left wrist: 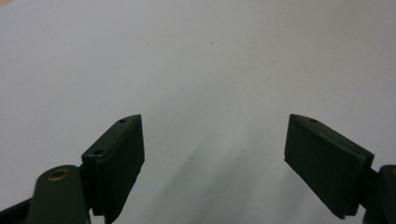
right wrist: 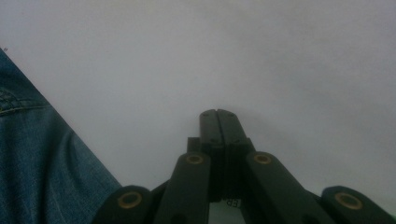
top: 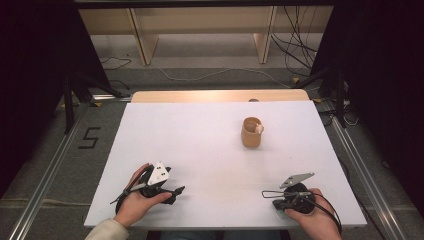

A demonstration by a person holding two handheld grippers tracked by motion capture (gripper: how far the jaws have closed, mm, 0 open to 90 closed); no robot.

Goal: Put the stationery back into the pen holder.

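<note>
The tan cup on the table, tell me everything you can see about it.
The cup is a small tan cylinder, matte like cardboard or wood, though the material is hard to tell. It stands upright with its mouth open, on the white table, in the far right part of it. Something pale sits at its rim on the right side; it is too small to identify. Nothing else touches it; both hand-held grippers are well short of it, at the near edge.
</note>
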